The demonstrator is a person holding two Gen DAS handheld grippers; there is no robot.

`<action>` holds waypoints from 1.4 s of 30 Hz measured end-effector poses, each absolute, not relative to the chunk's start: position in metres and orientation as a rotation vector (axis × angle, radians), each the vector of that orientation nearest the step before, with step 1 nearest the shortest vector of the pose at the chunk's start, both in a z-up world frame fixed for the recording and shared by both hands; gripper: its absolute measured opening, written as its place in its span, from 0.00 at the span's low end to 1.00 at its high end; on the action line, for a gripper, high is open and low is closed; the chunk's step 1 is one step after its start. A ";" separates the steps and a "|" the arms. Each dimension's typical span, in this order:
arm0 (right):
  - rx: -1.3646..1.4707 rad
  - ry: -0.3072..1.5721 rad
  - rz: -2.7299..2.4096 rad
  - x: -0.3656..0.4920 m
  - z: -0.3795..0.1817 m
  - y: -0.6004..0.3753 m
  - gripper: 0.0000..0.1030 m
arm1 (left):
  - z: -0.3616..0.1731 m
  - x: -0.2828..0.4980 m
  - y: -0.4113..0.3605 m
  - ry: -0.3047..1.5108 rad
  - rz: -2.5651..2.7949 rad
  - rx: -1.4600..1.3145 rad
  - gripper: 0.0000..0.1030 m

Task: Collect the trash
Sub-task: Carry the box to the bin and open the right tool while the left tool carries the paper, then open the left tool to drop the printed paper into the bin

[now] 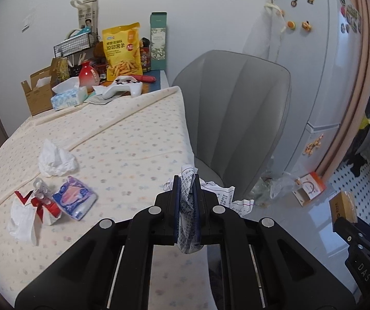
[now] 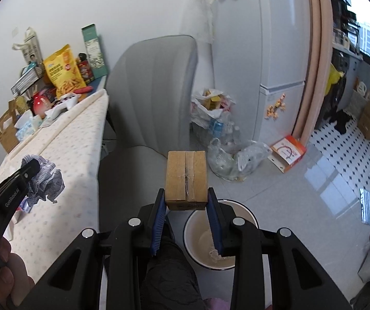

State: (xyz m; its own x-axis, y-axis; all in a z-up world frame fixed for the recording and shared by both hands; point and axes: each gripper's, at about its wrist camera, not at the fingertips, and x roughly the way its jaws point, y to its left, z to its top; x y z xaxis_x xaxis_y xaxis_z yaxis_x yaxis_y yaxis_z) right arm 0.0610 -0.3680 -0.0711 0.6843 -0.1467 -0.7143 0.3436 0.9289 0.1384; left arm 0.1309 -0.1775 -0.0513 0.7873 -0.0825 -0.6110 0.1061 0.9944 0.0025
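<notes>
Clamped between the blue pads of the left gripper (image 1: 187, 180) is a crumpled sheet of printed paper (image 1: 188, 206), its creased edges spilling out past the right finger and hanging below the jaws; the gripper hovers over the near right edge of the table (image 1: 133, 139), which wears a cream cloth with faint dots. More trash lies on that cloth to the left: a wadded white tissue (image 1: 57, 161), and nearer, a red-and-white wrapper (image 1: 33, 210) touching a purple-and-blue plastic packet (image 1: 75, 200). At the far end of the table stand a tissue pack (image 1: 68, 98), a white game controller (image 1: 123, 87) and a yellow snack bag (image 1: 123, 49). A grey chair (image 1: 234, 113) sits just beside the table. The right gripper (image 2: 186, 201) is closed on a small taped cardboard box (image 2: 186, 180), held by its near end above the floor, with a white bin (image 2: 198, 230) directly below and slightly right; a little pale debris lies in its bottom. Beyond, a clear plastic bag (image 2: 234, 159) of bottles slumps against the white fridge (image 2: 275, 59).
</notes>
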 end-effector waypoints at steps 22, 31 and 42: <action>0.417 0.838 -0.363 0.078 -0.140 -0.463 0.51 | -0.106 0.164 -0.274 0.773 -0.199 0.173 0.09; 0.455 0.828 -0.458 0.046 -0.148 -0.503 0.52 | -0.122 0.153 -0.326 0.819 -0.311 0.209 0.09; 0.491 0.817 -0.565 0.010 -0.156 -0.543 0.56 | -0.143 0.137 -0.383 0.868 -0.433 0.254 0.10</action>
